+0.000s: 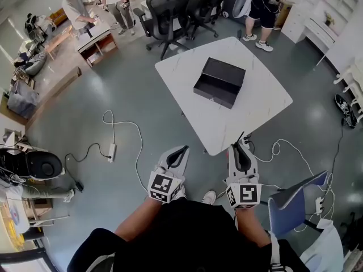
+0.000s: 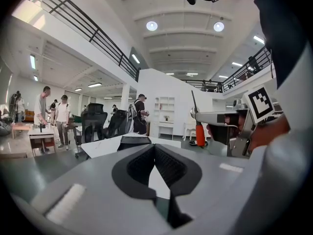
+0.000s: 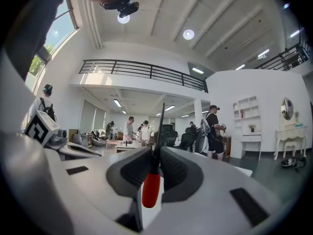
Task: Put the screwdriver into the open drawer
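A black drawer box (image 1: pixel 220 82) sits in the middle of a white table (image 1: pixel 261 103); in the left gripper view the drawer box (image 2: pixel 133 142) lies ahead on the table. My right gripper (image 1: pixel 240 146) hovers just off the table's near corner, shut on a screwdriver (image 3: pixel 151 187) with a red handle. Its dark shaft points forward past the jaws. From the left gripper view the screwdriver (image 2: pixel 199 132) stands upright in the right gripper. My left gripper (image 1: pixel 182 150) hangs beside the right one over the floor, jaws shut with nothing between them, as my left gripper (image 2: pixel 155 148) also shows.
White cables and a power strip (image 1: pixel 112 151) lie on the grey floor to the left. Black office chairs (image 1: pixel 167 13) stand beyond the table. A blue chair (image 1: pixel 295 200) is at my right. People stand in the background by desks and shelves.
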A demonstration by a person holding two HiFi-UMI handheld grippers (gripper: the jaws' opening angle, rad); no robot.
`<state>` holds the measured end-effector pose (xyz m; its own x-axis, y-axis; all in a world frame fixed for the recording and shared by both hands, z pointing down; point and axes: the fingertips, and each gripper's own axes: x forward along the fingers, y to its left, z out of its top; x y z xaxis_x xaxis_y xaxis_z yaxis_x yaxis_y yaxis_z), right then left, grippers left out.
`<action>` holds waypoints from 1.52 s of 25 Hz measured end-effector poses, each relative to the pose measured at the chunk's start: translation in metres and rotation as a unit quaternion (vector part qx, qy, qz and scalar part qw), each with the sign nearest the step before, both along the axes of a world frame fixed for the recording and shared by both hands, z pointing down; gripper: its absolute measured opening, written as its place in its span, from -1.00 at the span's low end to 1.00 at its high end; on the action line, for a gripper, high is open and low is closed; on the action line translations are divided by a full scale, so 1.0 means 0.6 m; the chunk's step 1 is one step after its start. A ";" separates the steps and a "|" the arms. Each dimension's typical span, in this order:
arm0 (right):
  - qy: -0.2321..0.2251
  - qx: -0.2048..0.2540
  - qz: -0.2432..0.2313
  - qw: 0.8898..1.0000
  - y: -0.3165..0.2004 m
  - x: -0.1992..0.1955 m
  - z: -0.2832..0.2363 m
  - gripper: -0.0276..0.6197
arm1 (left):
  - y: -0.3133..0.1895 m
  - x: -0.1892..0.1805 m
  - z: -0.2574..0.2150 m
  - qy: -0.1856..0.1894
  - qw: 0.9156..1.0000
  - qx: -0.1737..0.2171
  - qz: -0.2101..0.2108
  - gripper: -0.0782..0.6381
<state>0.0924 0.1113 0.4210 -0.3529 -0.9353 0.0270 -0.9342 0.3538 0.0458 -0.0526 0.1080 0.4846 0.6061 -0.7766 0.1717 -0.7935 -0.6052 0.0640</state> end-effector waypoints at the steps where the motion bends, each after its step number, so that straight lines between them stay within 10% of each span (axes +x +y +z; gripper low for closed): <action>1: 0.000 -0.001 0.003 1.000 0.000 -0.002 0.001 -0.74 | -0.001 -0.003 0.001 0.001 1.000 0.000 0.001 -0.76; 38: 0.016 -0.008 0.049 0.999 -0.078 -0.073 0.013 -0.73 | -0.091 -0.071 0.014 0.007 0.998 0.001 0.067 -0.76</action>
